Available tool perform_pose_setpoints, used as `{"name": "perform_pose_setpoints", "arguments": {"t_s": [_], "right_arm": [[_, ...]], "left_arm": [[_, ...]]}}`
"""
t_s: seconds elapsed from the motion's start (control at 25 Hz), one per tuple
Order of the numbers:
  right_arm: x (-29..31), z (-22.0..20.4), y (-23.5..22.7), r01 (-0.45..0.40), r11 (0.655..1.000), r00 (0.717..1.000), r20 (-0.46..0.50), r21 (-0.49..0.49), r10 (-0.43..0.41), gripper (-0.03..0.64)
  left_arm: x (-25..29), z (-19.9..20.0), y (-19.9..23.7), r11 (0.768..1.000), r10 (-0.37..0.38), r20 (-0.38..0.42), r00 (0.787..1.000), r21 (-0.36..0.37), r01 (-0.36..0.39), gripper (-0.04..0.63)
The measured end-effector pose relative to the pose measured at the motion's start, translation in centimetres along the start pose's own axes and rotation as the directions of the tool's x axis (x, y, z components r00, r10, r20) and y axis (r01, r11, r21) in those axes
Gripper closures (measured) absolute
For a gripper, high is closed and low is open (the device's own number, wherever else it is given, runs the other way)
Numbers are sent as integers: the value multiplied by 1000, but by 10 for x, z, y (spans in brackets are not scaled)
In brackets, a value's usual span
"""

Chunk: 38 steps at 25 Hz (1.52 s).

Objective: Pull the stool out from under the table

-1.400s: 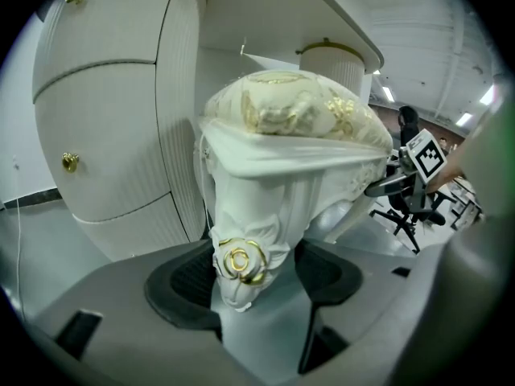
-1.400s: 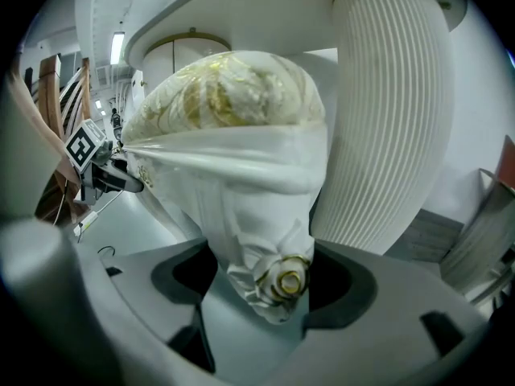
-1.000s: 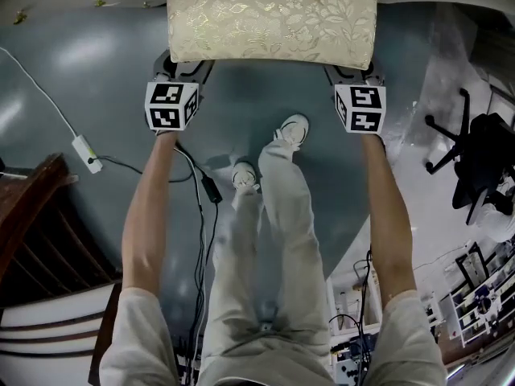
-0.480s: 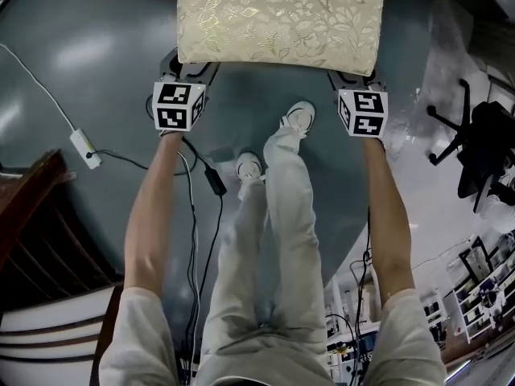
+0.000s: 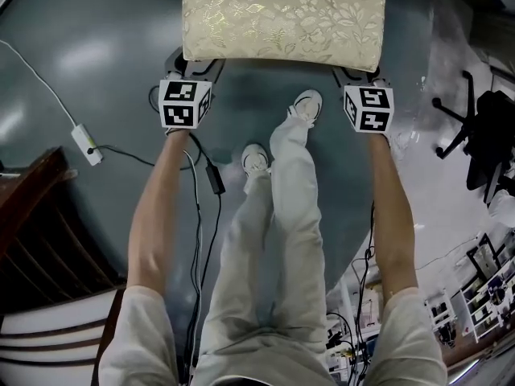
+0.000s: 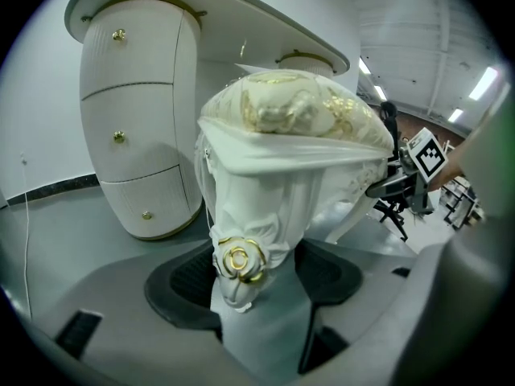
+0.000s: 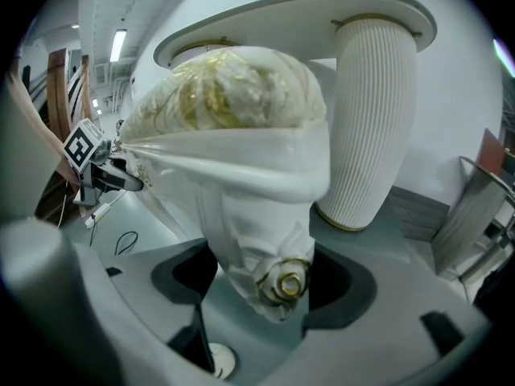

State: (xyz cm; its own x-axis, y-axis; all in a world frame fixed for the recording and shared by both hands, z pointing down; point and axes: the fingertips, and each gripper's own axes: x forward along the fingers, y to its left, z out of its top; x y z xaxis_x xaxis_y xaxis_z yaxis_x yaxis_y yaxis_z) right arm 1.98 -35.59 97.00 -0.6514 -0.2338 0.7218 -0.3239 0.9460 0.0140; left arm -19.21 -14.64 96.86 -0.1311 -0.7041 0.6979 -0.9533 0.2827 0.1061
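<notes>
The grey floor (image 5: 88, 63) carries a white cable box (image 5: 84, 141), a black cord (image 5: 214, 179) and an office chair (image 5: 481, 139).

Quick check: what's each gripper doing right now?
Left gripper: jaws closed on a carved leg of the stool.
Right gripper: jaws closed on another leg.

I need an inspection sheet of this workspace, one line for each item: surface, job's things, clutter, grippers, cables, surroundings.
Surface: grey floor, glossy.
Job's things: stool with a gold-patterned cushion, upright; white table behind it.
Clutter: white box on the floor at the person's left.
Grippers: left gripper and right gripper are each shut on a near leg of the stool.
Cables: white cable runs to the box; black cable lies by the person's feet.
Surroundings: black office chair at the right; dark wooden furniture at the left.
</notes>
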Motion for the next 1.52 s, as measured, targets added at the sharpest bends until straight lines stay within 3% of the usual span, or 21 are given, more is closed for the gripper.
{"name": "perform_pose_setpoints", "arguments": {"t_s": [0.48,1.52], "right_arm": [[-44,-57,24,0,999,1000,-20,-33,0,291],[-67,-55,33,-44,999,997,-62,-9,43,291]], "left_arm": [[-36,-52,-43,1000,5,-28,1000,29,-4,301],[-61,-51,-53,1000,20,-100,995,-5,-20,301]]}}
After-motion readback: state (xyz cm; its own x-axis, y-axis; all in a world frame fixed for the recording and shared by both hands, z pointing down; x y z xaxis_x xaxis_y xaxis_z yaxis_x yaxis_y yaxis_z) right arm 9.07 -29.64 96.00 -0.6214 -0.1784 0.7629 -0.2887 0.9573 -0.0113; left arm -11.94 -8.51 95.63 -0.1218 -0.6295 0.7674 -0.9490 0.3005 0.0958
